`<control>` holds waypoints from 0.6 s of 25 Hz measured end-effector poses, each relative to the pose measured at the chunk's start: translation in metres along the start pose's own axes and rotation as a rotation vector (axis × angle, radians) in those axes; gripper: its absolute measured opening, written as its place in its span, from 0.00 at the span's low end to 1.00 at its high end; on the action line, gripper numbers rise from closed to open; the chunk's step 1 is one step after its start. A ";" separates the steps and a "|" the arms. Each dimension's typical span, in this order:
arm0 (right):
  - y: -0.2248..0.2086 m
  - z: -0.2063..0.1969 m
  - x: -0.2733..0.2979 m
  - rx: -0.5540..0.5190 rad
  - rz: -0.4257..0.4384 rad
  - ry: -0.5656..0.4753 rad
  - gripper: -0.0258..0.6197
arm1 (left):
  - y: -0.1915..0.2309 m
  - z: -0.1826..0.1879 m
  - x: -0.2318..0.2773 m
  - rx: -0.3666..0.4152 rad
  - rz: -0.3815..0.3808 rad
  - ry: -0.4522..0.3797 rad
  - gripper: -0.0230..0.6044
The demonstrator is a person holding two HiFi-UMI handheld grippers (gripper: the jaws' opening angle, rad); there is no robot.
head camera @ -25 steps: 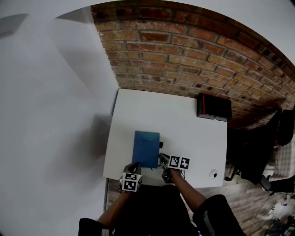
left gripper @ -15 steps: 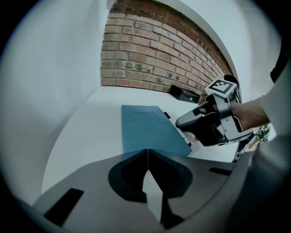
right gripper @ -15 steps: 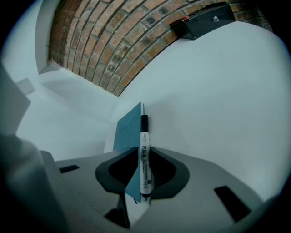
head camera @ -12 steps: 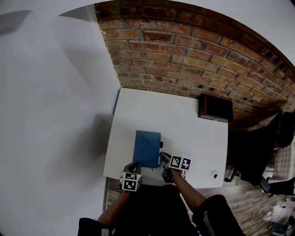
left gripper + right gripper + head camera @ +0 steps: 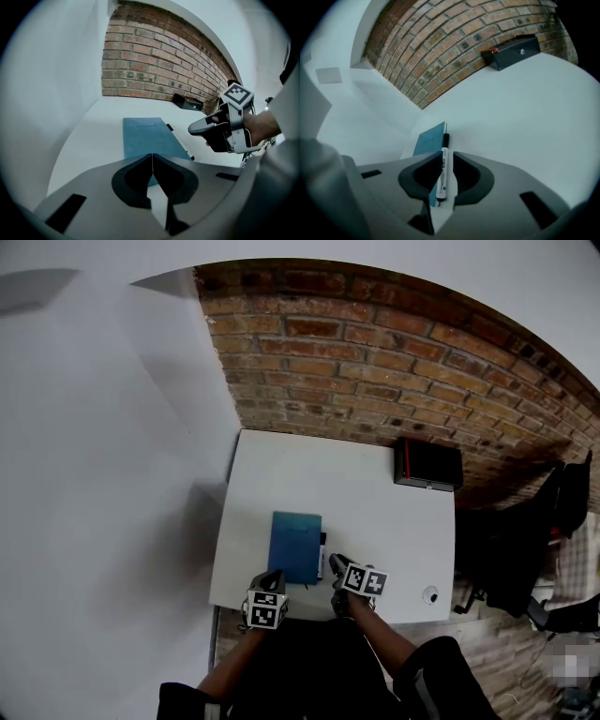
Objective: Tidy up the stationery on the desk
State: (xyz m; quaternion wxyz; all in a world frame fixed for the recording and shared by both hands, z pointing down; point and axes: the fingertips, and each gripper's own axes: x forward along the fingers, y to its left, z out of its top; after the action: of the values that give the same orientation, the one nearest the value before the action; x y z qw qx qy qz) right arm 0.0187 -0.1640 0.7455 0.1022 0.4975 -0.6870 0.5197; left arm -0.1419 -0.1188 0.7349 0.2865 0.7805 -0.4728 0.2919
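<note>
The left tongs [image 5: 152,157] are squeezed shut on nothing; the right tongs [image 5: 443,157] pinch the near end of the white marker [image 5: 443,165]; the marker lies tight against the blue notebook [image 5: 295,545], just ahead of both tongs; far ahead and to the right, a black box [image 5: 427,463] sits by the brick wall [image 5: 375,352].
</note>
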 end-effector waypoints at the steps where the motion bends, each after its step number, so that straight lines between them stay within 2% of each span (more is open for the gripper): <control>1: -0.002 0.002 -0.006 -0.012 -0.024 -0.025 0.17 | -0.002 0.005 -0.003 0.004 -0.003 -0.014 0.06; 3: -0.002 0.002 -0.019 -0.023 -0.056 -0.061 0.16 | -0.007 0.015 -0.009 0.010 -0.017 -0.039 0.06; 6: 0.000 -0.005 -0.035 -0.024 -0.075 -0.055 0.13 | -0.019 0.025 -0.018 0.000 -0.045 -0.067 0.06; 10: 0.003 -0.008 -0.064 -0.025 -0.093 -0.100 0.09 | -0.033 0.026 -0.019 0.008 -0.065 -0.083 0.06; 15: 0.013 -0.009 -0.097 -0.125 -0.097 -0.180 0.07 | -0.057 0.020 -0.019 0.036 -0.098 -0.082 0.06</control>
State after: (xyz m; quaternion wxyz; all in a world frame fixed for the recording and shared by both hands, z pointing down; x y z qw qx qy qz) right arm 0.0520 -0.1007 0.6773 0.0961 0.5676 -0.6995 0.4235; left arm -0.0941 -0.1006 0.6985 0.2668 0.8191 -0.4399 0.2538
